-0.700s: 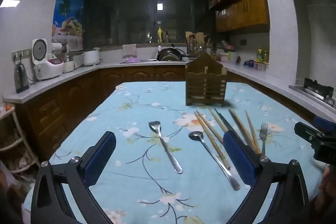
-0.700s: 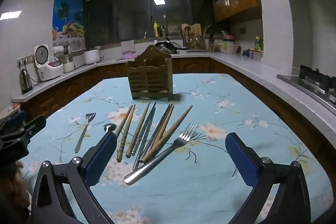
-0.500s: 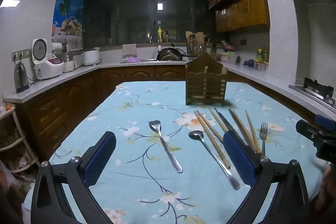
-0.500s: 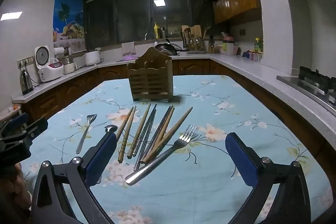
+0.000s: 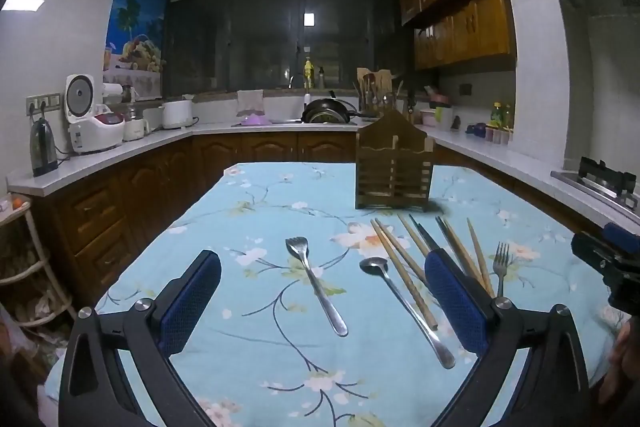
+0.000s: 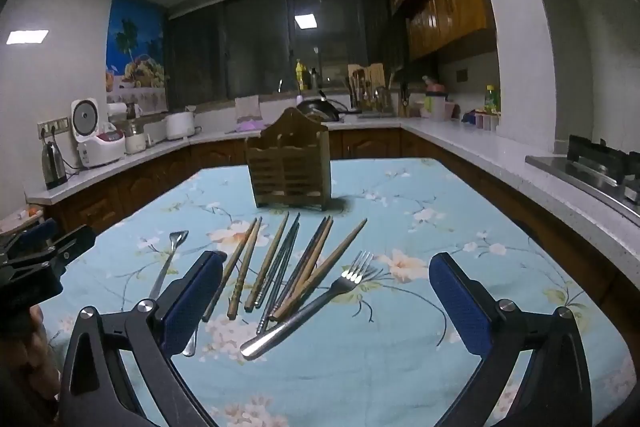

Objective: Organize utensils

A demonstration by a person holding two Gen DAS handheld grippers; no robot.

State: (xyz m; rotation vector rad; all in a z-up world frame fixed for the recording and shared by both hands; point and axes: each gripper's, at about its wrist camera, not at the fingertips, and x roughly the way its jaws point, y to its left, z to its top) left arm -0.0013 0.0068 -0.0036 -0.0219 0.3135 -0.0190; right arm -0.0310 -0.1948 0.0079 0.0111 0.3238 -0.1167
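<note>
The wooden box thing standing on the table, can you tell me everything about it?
The wooden holder looks like brown wood, with a peaked back like a little roof, a slatted front and a divider making two open-topped compartments. It stands upright on the flowered tablecloth, at the far end, beyond the chopsticks. No utensil sticks out of it, and nothing but the cloth touches it.

Dim kitchen, ceiling panel light (image 6: pixel 306 21), fisheye-bent dark edges, mostly sharp

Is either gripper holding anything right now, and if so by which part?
Nothing is held. Both the left gripper and right gripper are open above the table, jaws apart.
</note>
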